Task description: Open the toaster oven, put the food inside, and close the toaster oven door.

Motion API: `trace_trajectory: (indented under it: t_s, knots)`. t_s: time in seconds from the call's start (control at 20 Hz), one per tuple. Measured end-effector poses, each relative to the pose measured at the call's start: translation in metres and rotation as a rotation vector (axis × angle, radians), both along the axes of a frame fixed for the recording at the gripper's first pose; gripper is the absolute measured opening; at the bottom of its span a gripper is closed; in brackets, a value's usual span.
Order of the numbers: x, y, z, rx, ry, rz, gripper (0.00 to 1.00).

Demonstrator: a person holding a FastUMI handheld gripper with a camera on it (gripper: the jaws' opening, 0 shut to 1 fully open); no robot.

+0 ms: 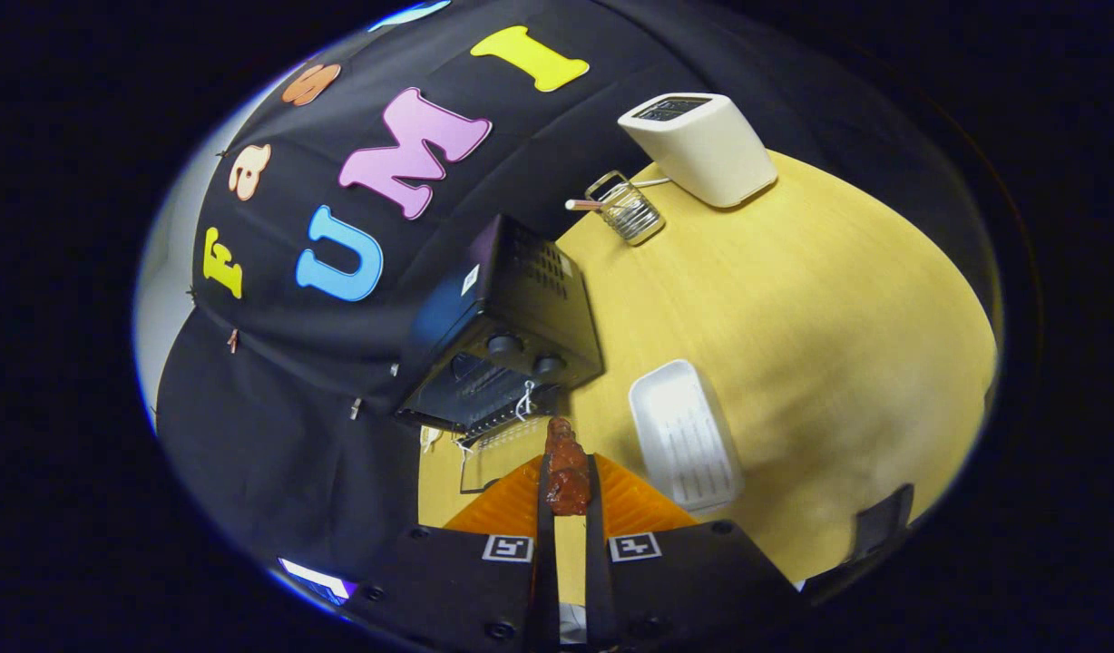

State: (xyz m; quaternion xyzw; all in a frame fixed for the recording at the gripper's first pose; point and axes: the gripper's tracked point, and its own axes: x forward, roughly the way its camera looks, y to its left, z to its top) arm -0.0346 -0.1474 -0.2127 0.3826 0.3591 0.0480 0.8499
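Hand-held gripper [567, 485] clamped on a reddish-brown food piece [566, 472], its long axis along the fingers, pointing toward the open black toaster oven [512, 345]; white tray [684, 435] empty on counter [793, 299].

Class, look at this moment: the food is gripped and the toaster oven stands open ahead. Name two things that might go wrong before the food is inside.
1. The tongs pinch the reddish-brown piece of food only by a narrow grip, with its end sticking out ahead; it might slip or twist loose.
2. The black toaster oven appears tilted in this view, its glass door hanging open just ahead; the food might strike the door or wire rack rather than enter cleanly.
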Motion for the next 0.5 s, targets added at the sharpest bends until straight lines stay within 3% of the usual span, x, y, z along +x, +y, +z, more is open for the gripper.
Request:
trace_trajectory:
  t_s: [0.5]
  knots:
    - [0.024, 0.161, 0.008, 0.083, -0.060, -0.074, 0.16]
